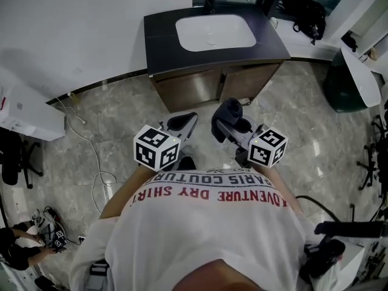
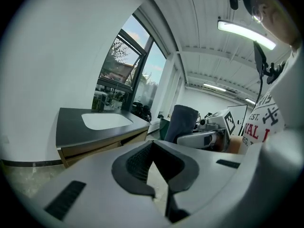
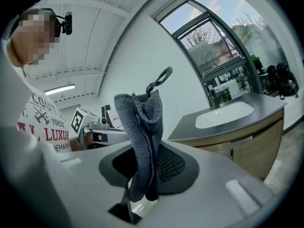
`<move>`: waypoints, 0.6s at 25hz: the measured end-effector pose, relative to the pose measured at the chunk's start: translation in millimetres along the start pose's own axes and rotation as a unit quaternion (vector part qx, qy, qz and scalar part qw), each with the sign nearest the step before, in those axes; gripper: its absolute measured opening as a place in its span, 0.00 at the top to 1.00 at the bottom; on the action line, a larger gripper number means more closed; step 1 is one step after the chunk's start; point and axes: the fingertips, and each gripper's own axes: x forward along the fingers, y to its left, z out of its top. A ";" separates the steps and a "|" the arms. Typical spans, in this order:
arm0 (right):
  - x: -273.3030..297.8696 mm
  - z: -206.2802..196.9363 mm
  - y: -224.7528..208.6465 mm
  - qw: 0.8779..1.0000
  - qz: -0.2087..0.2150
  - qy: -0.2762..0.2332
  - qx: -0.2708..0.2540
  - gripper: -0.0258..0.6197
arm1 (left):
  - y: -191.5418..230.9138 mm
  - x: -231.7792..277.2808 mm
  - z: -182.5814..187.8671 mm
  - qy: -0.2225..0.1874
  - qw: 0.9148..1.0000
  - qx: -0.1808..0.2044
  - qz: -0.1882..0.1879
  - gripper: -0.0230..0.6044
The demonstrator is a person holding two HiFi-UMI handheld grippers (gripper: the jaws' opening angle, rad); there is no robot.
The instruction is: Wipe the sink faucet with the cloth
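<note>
**Operator:** State of the grippers?

**Inspector:** Your right gripper [image 3: 145, 171] is clamped on the cloth [image 3: 142, 137]. It is a dark grey-blue terry piece, folded, standing up out of the jaws with a small hanging loop at its top. Your left gripper [image 2: 153, 148] holds nothing. Its jaws meet at the tips, and only a sliver of floor shows between the pads behind them.

**Operator:** And the work area?

**Inspector:** In the head view, the white sink basin [image 1: 215, 32] sits at top centre, set in a dark countertop [image 1: 160, 38] on a wooden cabinet [image 1: 194, 86]. The faucet [image 1: 210, 2] is a dark shape at the basin's far edge, too small for detail. You hold both grippers at mid-frame over grey marbled floor [image 1: 309, 150], short of the cabinet. The cloth is well apart from the faucet.

**Operator:** Any writing?

**Inspector:** Your white shirt [image 1: 212, 235] reads upside down in the head view: "ADVENTURE DRY SHIRT" in red, with "PARIS COUTURE" in dark letters above it. The right gripper view shows "1962" and "LUXUR" at its left edge, the rest cut off. The left gripper view shows "EST." at its right edge. The cube [image 1: 156, 148] on each gripper carries black-and-white square markers.

**Operator:** Anything else on the floor?

**Inspector:** A white cable [image 1: 91, 156] trails at the left, and a person [image 1: 18, 247] crouches in the lower left corner.
</note>
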 end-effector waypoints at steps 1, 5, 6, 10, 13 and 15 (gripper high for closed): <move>21.0 13.3 -15.1 1.000 -0.002 0.000 -0.002 0.83 | 25.2 8.6 14.2 0.000 1.000 0.000 -0.001 0.96; 87.8 76.9 -69.2 1.000 -0.016 -0.017 -0.015 0.83 | 110.3 44.2 75.0 -0.007 1.000 0.008 -0.007 0.96; 98.7 93.8 -80.7 0.999 -0.021 -0.024 -0.021 0.83 | 125.5 54.0 89.5 -0.010 1.000 0.013 -0.008 0.96; 122.1 130.2 -127.0 0.998 -0.042 -0.029 -0.041 0.83 | 163.2 99.1 119.9 -0.011 1.000 0.016 -0.024 0.96; 128.2 134.3 -167.6 0.998 -0.051 -0.023 -0.032 0.83 | 178.0 139.4 122.7 0.006 0.999 0.005 -0.040 0.96; 132.6 140.3 -199.5 0.998 -0.052 -0.022 -0.024 0.83 | 188.9 168.8 131.0 0.013 0.999 0.008 -0.043 0.96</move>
